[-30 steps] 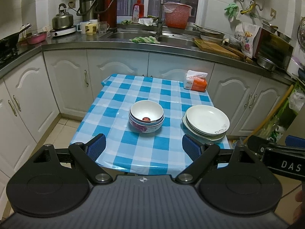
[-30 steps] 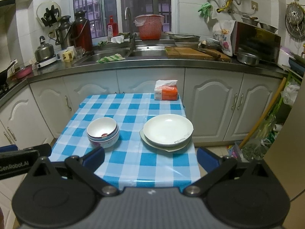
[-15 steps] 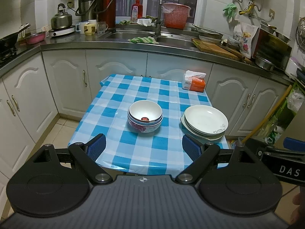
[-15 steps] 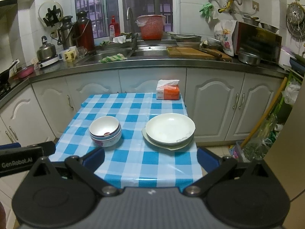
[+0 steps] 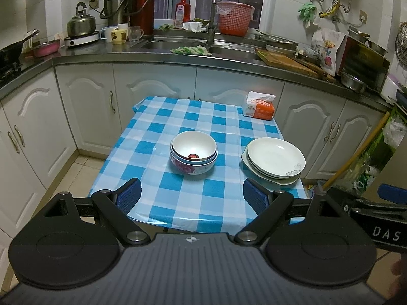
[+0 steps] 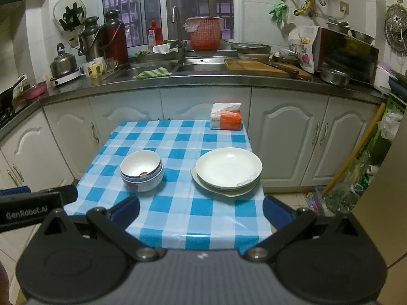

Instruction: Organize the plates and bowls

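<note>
Kitchen table (image 5: 203, 203) with checked cloth: nested bowls (image 5: 193, 152) near its centre and stacked plates (image 5: 274, 160) at its right edge, overhanging slightly; left gripper (image 5: 192, 195) and right gripper (image 6: 201, 209), both wide open and empty, risk nudging the plates off.

Glossy ceramic bowls (image 5: 193, 152) on shiny plastic tablecloth (image 5: 203, 198).

A small kitchen under artificial light, with dark outside the barred window (image 6: 168, 7). White tiled walls (image 6: 257, 12) rise above a dark steel counter (image 6: 229, 81) with a double sink (image 6: 162, 70). White panelled cabinets (image 5: 152, 96) run below it in an L. The floor (image 5: 76, 167) is pale tile. A tabletop (image 5: 203, 117) under blue-and-white check cloth stands in the middle.
</note>
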A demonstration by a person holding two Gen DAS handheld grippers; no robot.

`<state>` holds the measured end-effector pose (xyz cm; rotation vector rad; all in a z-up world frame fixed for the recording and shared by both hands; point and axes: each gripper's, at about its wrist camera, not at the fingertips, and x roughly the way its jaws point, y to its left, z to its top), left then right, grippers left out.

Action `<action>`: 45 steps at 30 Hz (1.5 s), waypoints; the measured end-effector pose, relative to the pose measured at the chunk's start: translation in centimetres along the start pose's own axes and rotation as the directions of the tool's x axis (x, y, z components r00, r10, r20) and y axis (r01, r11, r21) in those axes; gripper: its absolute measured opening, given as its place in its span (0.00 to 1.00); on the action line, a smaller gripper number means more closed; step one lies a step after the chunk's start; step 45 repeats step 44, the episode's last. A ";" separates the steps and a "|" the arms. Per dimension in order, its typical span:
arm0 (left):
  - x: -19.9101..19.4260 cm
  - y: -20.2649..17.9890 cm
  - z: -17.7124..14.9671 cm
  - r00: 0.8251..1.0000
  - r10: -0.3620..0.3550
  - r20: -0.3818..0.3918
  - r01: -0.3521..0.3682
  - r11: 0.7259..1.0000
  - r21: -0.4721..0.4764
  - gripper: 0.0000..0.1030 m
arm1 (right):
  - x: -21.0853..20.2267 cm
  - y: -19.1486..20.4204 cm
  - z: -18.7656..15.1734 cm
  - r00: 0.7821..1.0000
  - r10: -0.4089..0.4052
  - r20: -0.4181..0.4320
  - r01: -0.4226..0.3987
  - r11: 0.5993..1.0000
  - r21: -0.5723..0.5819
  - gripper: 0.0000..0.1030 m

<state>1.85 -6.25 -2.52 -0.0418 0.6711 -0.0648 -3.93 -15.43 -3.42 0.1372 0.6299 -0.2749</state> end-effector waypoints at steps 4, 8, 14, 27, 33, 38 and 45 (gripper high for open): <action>0.0 0.0 0.0 1.000 -0.002 -0.001 0.002 1.000 0.001 1.00 | 0.0 -0.1 -0.1 1.000 0.002 0.000 -0.002 1.000 -0.003 0.99; 0.0 -0.1 0.0 1.000 -0.007 0.002 0.007 1.000 0.003 1.00 | 0.0 -0.1 -0.1 1.000 -0.002 -0.001 0.002 1.000 0.002 0.99; 0.2 0.0 0.0 1.000 -0.010 0.003 0.010 1.000 0.001 1.00 | 0.1 -0.1 -0.1 1.000 -0.007 0.002 0.007 1.000 0.002 0.99; 0.4 0.1 0.0 1.000 -0.011 0.009 0.011 1.000 0.006 1.00 | 0.2 -0.1 -0.1 1.000 -0.008 0.001 0.008 1.000 -0.004 0.99; 0.6 0.3 0.1 1.000 -0.020 0.007 0.020 1.000 0.006 1.00 | 0.4 -0.2 0.0 1.000 -0.009 -0.005 0.009 1.000 -0.005 0.99; 0.8 0.3 0.1 1.000 -0.027 0.000 0.027 1.000 0.002 1.00 | 0.6 -0.3 -0.1 1.000 -0.011 -0.008 0.010 1.000 -0.006 0.99; 1.0 0.4 0.0 0.999 -0.041 -0.011 0.041 0.999 0.005 1.00 | 0.8 -0.4 -0.2 1.000 -0.012 -0.014 0.012 1.000 -0.005 0.99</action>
